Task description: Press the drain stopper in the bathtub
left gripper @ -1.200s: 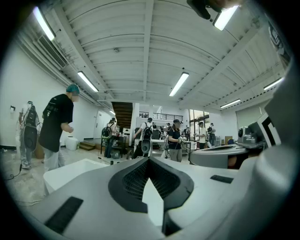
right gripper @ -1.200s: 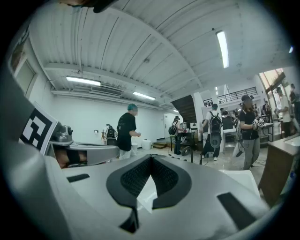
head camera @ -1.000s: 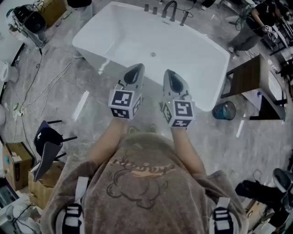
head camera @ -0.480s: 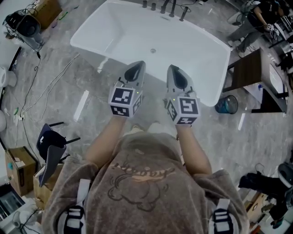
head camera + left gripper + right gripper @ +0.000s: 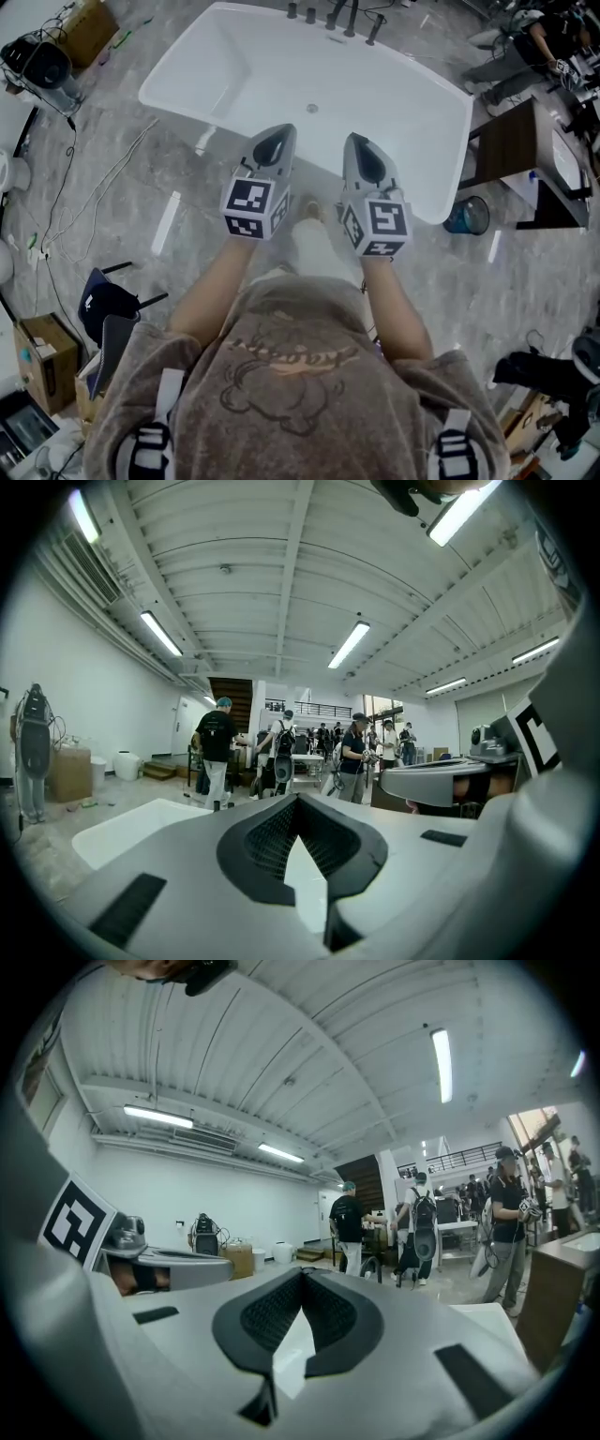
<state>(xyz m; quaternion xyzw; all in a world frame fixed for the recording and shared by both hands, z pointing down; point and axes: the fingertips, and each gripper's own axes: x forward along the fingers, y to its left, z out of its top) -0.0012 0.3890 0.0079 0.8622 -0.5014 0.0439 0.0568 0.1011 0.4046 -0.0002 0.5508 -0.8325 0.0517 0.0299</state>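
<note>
Two tongs on my feed: the left tongs [image 5: 279,139] and the right tongs [image 5: 356,150]. I hold them side by side in front of the near rim of the one bathtub [image 5: 225,66], and each carries one marker cube [image 5: 251,208].

Are they gripping anything?

No. In the left gripper view the pair is pressed together at the tips, with only white tub showing through the gap behind them. The right gripper view shows the same.

What's in the bathtub?

One drain stopper [image 5: 311,108], small and round, on the bathtub floor about midway along and well apart from both tongs. Four dark fittings [image 5: 342,17] stand on the bathtub's far rim. One blue bin [image 5: 464,217] sits just beside the bathtub's right end, but I can't tell what it holds.

Any writing?

Only black-and-white square patterns on the cubes. The print on my sweater [image 5: 291,375] is too blurred to read.
</note>
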